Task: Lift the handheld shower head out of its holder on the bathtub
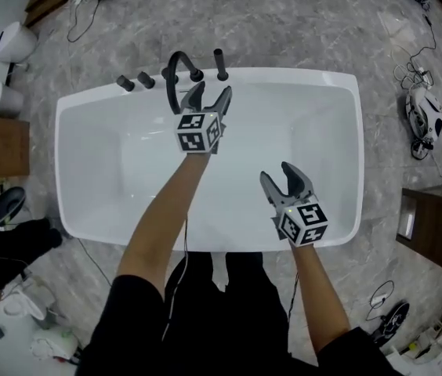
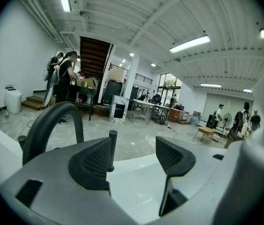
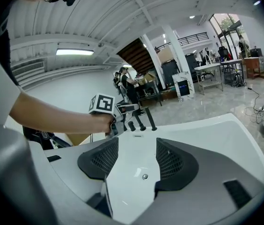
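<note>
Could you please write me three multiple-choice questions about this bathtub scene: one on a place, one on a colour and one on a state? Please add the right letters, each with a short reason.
1. Where is the left gripper?
A. at the far rim of the bathtub, beside the spout
B. over the floor, right of the tub
C. at the near rim, close to the person's body

2. What colour is the shower head?
A. white
B. chrome
C. black

3. How do the jaws of the right gripper stand?
A. shut on a hose
B. apart, with nothing between them
C. shut and empty

Answers: 1 A, the head view shows it next to the spout. 2 C, it stands dark against the white rim. 3 B, the right gripper view shows only the tub's inside between them.
</note>
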The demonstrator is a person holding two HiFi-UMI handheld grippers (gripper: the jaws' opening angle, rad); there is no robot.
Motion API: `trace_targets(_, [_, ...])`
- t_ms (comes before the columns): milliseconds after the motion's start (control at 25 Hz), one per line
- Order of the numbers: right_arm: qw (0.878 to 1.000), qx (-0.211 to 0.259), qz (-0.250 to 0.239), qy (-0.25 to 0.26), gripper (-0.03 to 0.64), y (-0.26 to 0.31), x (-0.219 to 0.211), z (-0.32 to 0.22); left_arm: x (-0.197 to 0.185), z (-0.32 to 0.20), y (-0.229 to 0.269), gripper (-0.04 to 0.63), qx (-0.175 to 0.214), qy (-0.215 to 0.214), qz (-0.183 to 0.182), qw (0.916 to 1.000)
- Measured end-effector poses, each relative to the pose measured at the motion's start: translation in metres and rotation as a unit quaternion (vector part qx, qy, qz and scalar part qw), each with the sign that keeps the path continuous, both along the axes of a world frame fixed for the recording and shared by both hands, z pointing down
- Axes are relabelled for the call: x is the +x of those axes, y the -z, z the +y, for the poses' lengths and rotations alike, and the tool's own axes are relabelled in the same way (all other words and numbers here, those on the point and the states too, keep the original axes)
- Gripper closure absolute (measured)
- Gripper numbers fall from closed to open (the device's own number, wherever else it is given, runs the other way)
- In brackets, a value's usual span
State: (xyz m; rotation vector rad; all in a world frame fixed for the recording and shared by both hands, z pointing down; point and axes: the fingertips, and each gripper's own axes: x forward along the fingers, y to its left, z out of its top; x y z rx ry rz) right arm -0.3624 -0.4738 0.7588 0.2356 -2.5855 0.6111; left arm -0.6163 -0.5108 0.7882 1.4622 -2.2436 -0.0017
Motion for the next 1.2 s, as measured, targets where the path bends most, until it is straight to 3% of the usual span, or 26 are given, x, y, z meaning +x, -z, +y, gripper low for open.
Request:
trace_targets(200, [1.0, 0.005, -0.001, 0.019, 0.396, -0.017, -0.018, 0.0, -0.009, -0.015, -0.019, 0.318, -0.012, -0.028, -0.016, 0.9994])
trace_targets(600, [1.0, -0.005, -0.004, 0.02, 0.397, -0.04, -0.038, 0.008, -0.043, -0.031, -0.06, 0.318, -0.018, 0.0, -0.003, 0.9998])
trace_targets(1200, [1.0, -0.014, 0.011, 0.001, 0.396, -0.069, -0.025, -0.001, -0.068, -0.069, -0.084, 0.318, -0.031, -0.001, -0.017, 0.9994])
